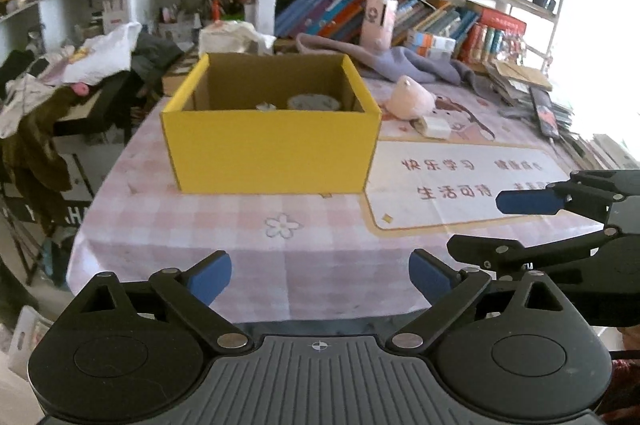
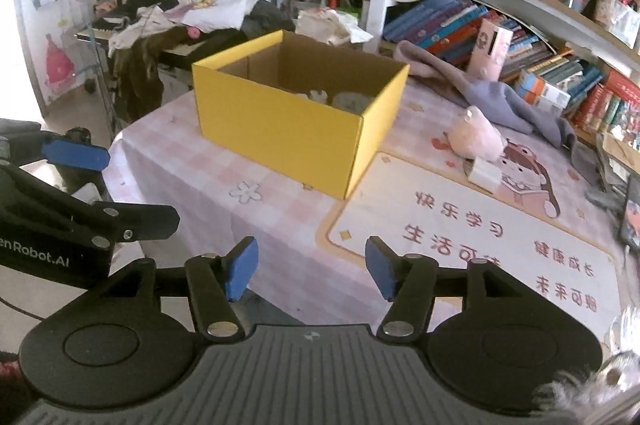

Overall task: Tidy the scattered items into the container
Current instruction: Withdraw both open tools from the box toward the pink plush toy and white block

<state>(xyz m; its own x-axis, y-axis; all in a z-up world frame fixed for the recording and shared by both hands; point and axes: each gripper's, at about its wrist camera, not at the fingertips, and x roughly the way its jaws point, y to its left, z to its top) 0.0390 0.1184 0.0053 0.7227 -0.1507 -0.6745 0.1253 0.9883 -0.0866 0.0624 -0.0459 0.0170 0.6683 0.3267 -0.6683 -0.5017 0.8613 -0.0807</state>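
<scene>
A yellow cardboard box [image 1: 272, 149] [image 2: 280, 129] stands open-topped on the pink checked tablecloth [image 1: 248, 245] [image 2: 192, 169]. Inside it lie a grey round item [image 1: 314, 102] [image 2: 352, 101] and a small pale item [image 1: 266, 106] [image 2: 318, 95]. To the box's right, on the cloth, sit a pink plush toy [image 1: 412, 97] [image 2: 476, 137] and a small white block [image 1: 434, 127] [image 2: 486, 173]. My left gripper [image 1: 320, 279] hangs open near the table's front edge, nothing between its blue pads. My right gripper [image 2: 306, 273] is open and empty too, over the front edge, right of the left one.
A printed desk mat [image 1: 460, 185] [image 2: 460, 237] covers the table's right part. A grey-purple cloth [image 1: 400, 61] [image 2: 500, 97] and a pink carton [image 1: 378, 21] [image 2: 490, 51] lie behind. Bookshelves [image 2: 520, 5] line the back; clothes pile [image 1: 60, 73] at left. Grey fur [image 2: 600, 385] shows bottom right.
</scene>
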